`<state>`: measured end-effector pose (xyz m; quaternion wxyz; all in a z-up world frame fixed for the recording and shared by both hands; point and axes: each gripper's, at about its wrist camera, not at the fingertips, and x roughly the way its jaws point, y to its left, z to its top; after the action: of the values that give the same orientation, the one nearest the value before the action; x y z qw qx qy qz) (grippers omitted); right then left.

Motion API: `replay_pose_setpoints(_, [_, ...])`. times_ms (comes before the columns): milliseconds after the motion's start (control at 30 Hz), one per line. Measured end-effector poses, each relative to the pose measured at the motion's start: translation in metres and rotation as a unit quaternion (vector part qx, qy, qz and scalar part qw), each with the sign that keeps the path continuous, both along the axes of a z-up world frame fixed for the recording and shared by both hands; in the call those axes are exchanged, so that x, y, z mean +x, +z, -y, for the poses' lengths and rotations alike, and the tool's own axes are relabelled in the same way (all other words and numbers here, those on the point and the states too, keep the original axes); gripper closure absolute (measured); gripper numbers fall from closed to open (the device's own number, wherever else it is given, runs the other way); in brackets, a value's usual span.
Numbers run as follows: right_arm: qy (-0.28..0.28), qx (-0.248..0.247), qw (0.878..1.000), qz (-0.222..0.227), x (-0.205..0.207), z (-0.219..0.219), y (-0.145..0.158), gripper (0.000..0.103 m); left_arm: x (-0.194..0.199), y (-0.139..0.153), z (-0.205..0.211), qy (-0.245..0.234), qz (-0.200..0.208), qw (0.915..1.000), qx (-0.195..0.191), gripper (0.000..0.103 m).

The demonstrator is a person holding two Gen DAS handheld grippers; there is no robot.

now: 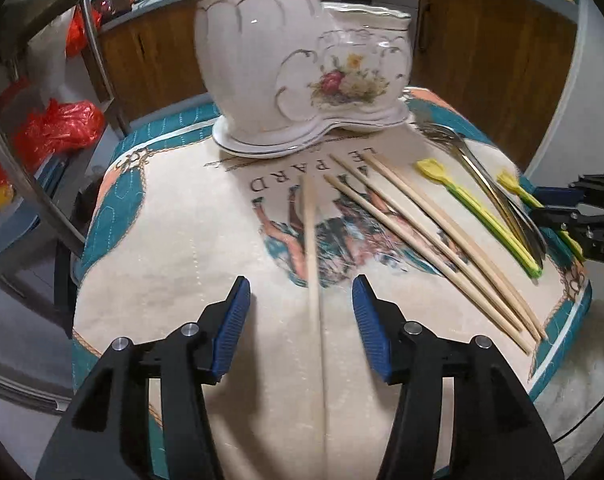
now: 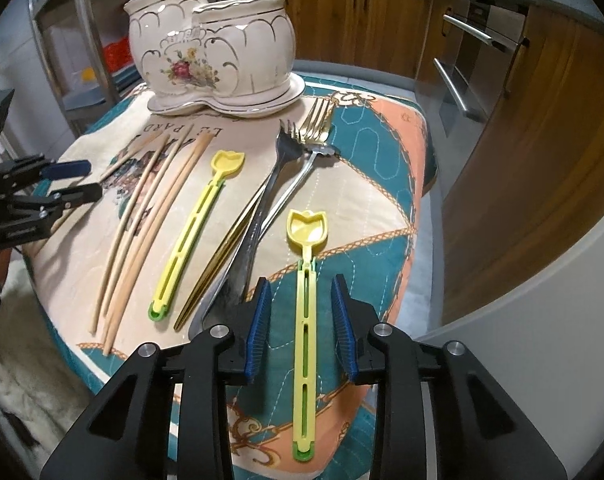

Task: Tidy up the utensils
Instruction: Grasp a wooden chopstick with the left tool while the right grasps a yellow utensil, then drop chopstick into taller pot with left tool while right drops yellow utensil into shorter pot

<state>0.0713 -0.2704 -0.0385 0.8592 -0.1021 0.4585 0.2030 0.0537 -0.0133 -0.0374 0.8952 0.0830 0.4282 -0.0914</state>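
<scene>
A white ceramic double holder [image 1: 294, 68] with a flower print stands at the table's far side; it also shows in the right wrist view [image 2: 214, 52]. My left gripper [image 1: 300, 292] is open, its jaws either side of a single wooden chopstick [image 1: 312, 248] lying on the cloth. Three more chopsticks [image 1: 422, 236] lie to its right. My right gripper [image 2: 300, 296] is open around the handle of a yellow tulip spoon [image 2: 305, 340]. A second yellow spoon [image 2: 198, 224], two silver forks [image 2: 278, 184] and a gold fork [image 2: 222, 252] lie between.
The table is small and covered with a printed teal and peach cloth [image 2: 382, 152]. Wooden cabinets [image 2: 522, 160] stand behind and to the right. A metal rack with red bags [image 1: 58, 128] stands at the left.
</scene>
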Motion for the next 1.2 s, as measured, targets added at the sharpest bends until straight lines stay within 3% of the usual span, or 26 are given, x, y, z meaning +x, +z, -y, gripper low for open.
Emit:
replay_pose_setpoints(67, [0.001, 0.000, 1.000, 0.003, 0.000, -0.001, 0.000, 0.070, -0.003, -0.002, 0.007, -0.012, 0.020, 0.9995, 0.021, 0.055])
replay_pose_setpoints(133, [0.001, 0.003, 1.000, 0.004, 0.001, -0.001, 0.000, 0.075, 0.001, -0.002, 0.011, -0.026, 0.015, 0.9994, 0.016, 0.075])
replay_pose_setpoints(167, [0.001, 0.006, 1.000, 0.004, 0.002, -0.001, 0.000, 0.079, 0.004, -0.002, 0.012, -0.029, 0.011, 0.9994, 0.013, 0.079])
replay_pose_setpoints(200, [0.001, 0.007, 1.000, 0.006, 0.003, -0.002, 0.000, 0.087, 0.005, -0.002, 0.012, -0.034, 0.006, 0.9994, 0.008, 0.087])
replay_pose_setpoints(233, [0.002, 0.006, 1.000, 0.007, 0.003, -0.002, 0.000, 0.093, 0.010, -0.002, 0.011, -0.041, 0.000, 0.9991, 0.001, 0.090])
replay_pose_setpoints(333, [0.006, 0.006, 1.000, 0.014, 0.002, -0.004, 0.000, 0.093, 0.017, -0.001, 0.005, -0.050, -0.008, 0.9986, -0.017, 0.095])
replay_pose_setpoints(467, [0.008, 0.019, 0.999, 0.037, -0.005, -0.003, 0.005, 0.093, 0.010, -0.002, 0.002, -0.060, 0.011, 0.9981, -0.010, 0.097])
replay_pose_setpoints(633, [0.007, 0.049, 0.995, 0.090, -0.017, 0.001, 0.024, 0.093, -0.012, 0.004, -0.008, -0.087, 0.053, 0.9942, -0.036, 0.097])
replay_pose_setpoints(733, [0.006, 0.081, 0.989, 0.120, -0.021, 0.001, 0.038, 0.093, -0.029, 0.018, -0.011, -0.100, 0.112, 0.9879, -0.039, 0.097])
replay_pose_setpoints(967, [0.014, 0.155, 0.970, 0.189, -0.005, -0.016, 0.081, 0.093, -0.025, 0.079, -0.028, -0.077, 0.220, 0.9689, -0.083, 0.097])
replay_pose_setpoints(1200, [0.010, 0.215, 0.948, 0.235, 0.040, -0.038, 0.117, 0.093, 0.023, 0.143, -0.038, -0.057, 0.290, 0.9473, -0.124, 0.097])
